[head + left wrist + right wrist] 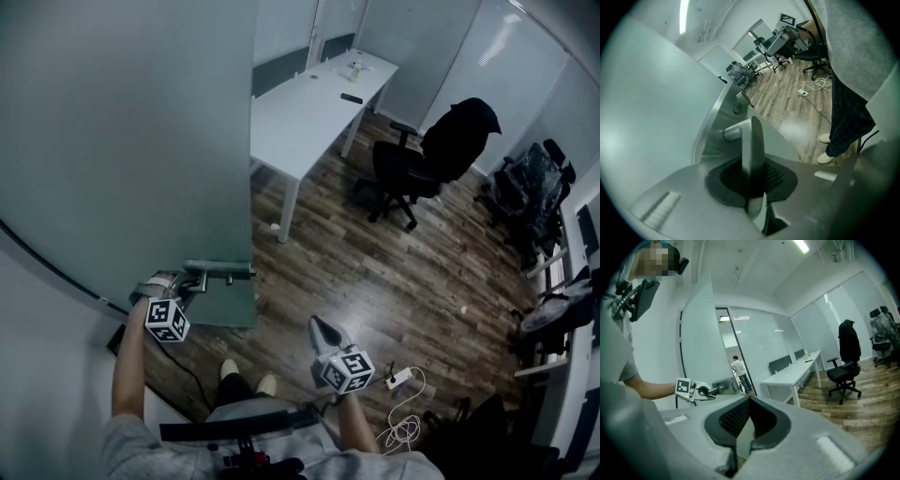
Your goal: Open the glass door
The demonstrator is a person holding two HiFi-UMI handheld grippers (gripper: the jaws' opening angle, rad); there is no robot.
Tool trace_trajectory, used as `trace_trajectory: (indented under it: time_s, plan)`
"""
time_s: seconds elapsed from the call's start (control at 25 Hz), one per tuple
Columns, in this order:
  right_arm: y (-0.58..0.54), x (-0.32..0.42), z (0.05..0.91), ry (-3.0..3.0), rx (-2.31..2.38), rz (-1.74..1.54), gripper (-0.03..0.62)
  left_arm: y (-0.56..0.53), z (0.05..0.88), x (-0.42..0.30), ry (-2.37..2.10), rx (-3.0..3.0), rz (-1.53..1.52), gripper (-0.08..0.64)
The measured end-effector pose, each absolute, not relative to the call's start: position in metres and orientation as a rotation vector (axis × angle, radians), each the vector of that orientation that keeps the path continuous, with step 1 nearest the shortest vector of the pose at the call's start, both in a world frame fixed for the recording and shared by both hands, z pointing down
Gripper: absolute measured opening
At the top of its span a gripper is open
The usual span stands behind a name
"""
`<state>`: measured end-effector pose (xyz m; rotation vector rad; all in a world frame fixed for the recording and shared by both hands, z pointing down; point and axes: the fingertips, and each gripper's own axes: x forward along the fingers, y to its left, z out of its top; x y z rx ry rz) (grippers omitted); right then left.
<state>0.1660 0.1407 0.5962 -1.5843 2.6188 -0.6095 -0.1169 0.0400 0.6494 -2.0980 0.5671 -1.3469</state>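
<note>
Nearest, the person's pale shoes (266,382) are standing on the wood floor (375,281), w/ the R gripper (324,331) hovering just right of them, jaws sitting together w/ nothing btwn them, well apart from the door. A white power strip (400,378) and coiled white cable (404,432) are lying on the floor near right of it. Left and a bit farther, the L gripper (751,174) is clamping the metal lever handle (751,133), pads pressing it from both sides, handle sticking out past the tips. The handle is sitting on a grey plate (221,306) at the free edge of the frosted glass door (122,141), which is filling the left side. In the R gripper view the leaf is standing at an angle to the glass wall behind it, w/ a gap showing a corridor and a person (738,368) far off. Beyond the door edge, a white desk (309,103) is running toward the far wall; a black office chair (422,164) w/ dark cloth over its back is sitting right of it, and more chairs (534,183) are standing far right.
</note>
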Motion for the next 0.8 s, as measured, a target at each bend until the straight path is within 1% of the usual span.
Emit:
trace_trajectory:
  time_s: [0.8]
  plan:
    - [0.188,0.129,0.596,2.555,-1.648,-0.643,0.002,0.101,0.649,-0.119,0.477,-2.103,-1.291,0.049]
